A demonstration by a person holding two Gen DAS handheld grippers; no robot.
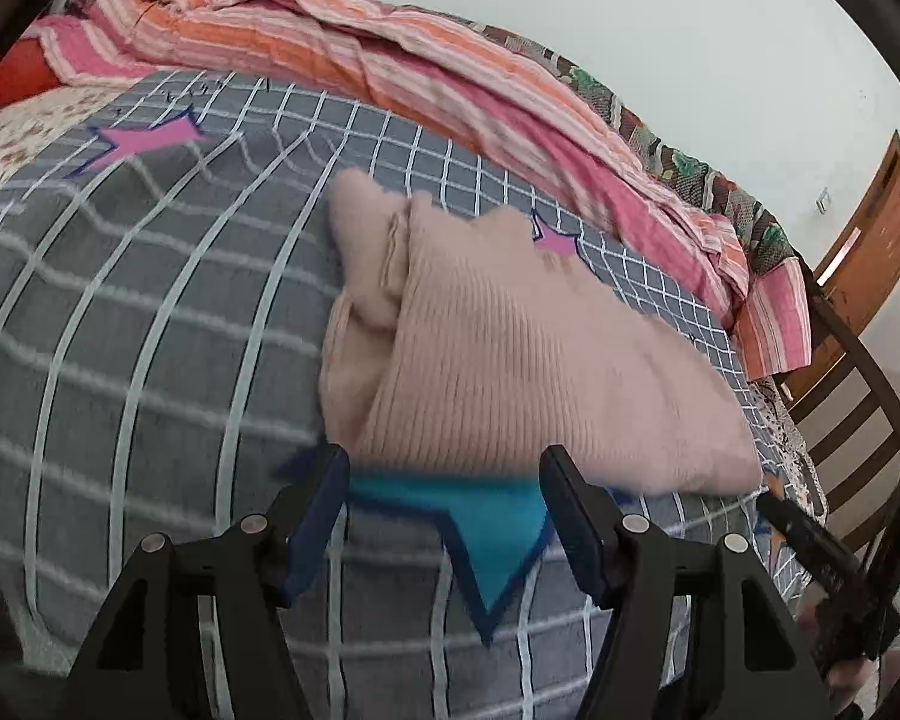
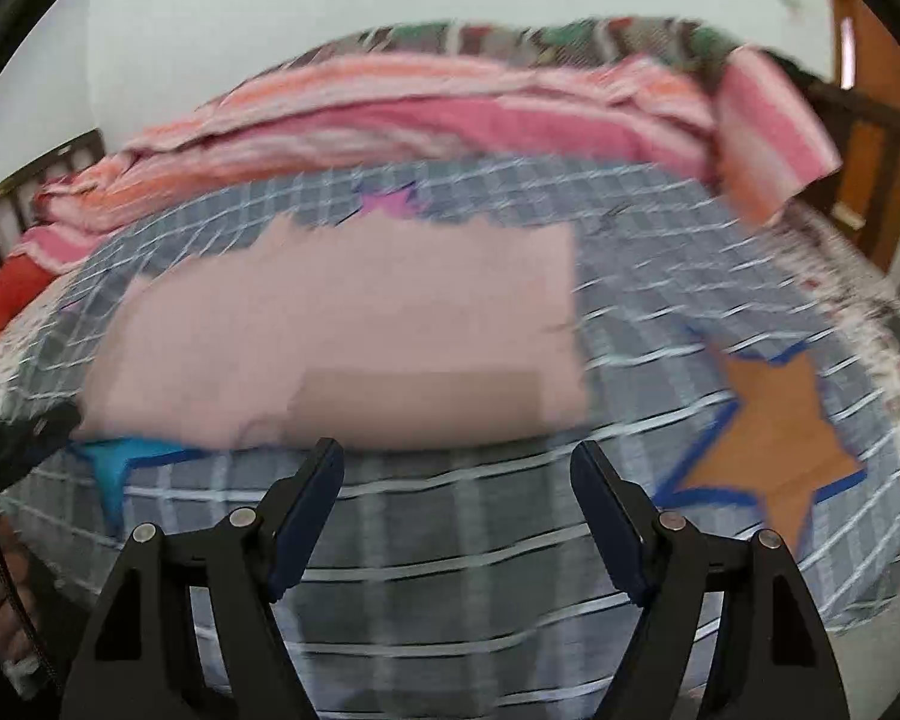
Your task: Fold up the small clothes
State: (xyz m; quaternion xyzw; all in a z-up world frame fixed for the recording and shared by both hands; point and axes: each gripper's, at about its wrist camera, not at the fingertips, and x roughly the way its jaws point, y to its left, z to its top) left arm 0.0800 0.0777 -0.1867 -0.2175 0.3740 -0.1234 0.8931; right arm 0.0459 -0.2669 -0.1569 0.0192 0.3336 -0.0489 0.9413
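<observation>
Left gripper (image 1: 444,459) and right gripper (image 2: 456,453) both point forward and downward with jaws standing apart and nothing between the pads, while a hand (image 2: 3,612) shows at the right-wrist view's lower left edge.

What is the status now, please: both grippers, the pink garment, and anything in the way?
Left gripper open, empty. Right gripper open, empty. Pink knit garment lies folded on the checked bedspread, just ahead of both. Nothing in the way.
</observation>
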